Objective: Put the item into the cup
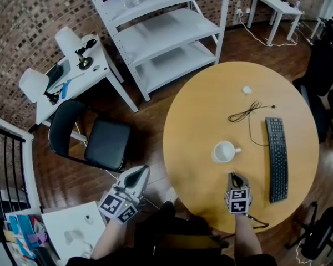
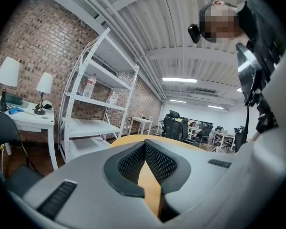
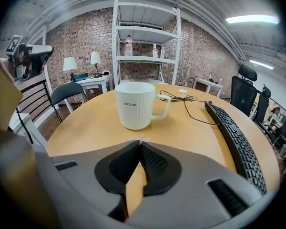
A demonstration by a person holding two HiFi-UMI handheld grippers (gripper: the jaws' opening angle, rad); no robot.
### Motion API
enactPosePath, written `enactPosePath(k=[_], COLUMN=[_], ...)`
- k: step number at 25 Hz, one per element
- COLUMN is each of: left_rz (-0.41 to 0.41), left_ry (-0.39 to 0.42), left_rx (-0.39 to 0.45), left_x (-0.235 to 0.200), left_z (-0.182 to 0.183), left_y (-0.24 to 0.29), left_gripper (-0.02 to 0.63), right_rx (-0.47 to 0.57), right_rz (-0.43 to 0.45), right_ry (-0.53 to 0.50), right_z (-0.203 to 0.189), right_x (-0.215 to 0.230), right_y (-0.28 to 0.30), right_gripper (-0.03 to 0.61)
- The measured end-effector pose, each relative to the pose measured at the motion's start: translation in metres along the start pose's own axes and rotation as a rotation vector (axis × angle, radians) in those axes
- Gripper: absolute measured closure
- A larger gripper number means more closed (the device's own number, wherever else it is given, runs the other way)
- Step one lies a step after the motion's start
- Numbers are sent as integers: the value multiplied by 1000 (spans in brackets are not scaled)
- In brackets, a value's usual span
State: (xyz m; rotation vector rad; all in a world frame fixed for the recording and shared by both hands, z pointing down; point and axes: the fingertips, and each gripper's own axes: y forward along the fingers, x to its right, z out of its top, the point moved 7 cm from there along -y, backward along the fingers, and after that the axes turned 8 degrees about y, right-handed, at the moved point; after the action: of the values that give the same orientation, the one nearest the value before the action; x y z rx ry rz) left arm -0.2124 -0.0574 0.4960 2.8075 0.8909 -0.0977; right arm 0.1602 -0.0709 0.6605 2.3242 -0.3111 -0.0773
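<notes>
Desk (image 1: 194, 110): round, no lip. Anything shoved to the rim goes to the floor. Low risk for now, as everything sits well in from the edge.

Keyboard (image 1: 277, 159): right side of frame, near the right tool. A wide swing toward the upper right could clip it.

Right tool (image 1: 233, 176): low centre, just below the cup, jaws together. I can't make out anything between them in the right gripper view. A closed tool can't pick, so if it reaches like this it just pushes the item around.

Left tool (image 1: 144, 172): lower left, off the desk, jaws together and empty. No threat unless it comes in.

Cup (image 1: 224, 152): upright, mid-desk, handle to the right, sitting between the right tool and the item. Main risk, I'd say: a straight reach over it knocks or tips it. Better to go round.

Cable (image 1: 250, 113): loose tangle above the cup, near the item. The tool could snag it and drag it, possibly against the cup.

Item (image 1: 247, 90): small white lump in the upper part of the desk, well beyond the cup and not in it. I'm assuming this is the task's thing. It looks light, so it's easy to mis-pinch, flick away or drop short of the cup.
</notes>
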Motion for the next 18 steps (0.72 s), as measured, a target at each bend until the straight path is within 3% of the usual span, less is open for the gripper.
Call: enactPosePath(k=[5, 12, 15, 18], left_rz=[-54, -113, -96, -24], left_ry=[8, 21, 11, 24], left_rx=[37, 145, 169, 188], left_x=[6, 5, -3, -20], left_z=[4, 23, 23, 27], left_y=[20, 44, 39, 22], left_gripper=[611, 611, 611, 611], right_rx=[98, 280, 328, 339], right_rz=[-15, -9, 6, 19], right_ry=[0, -68, -104, -131], right_z=[23, 99, 128, 144], right_x=[3, -2, -6, -12], right_y=[-35, -81, -83, -74], right_gripper=[566, 566, 566, 566])
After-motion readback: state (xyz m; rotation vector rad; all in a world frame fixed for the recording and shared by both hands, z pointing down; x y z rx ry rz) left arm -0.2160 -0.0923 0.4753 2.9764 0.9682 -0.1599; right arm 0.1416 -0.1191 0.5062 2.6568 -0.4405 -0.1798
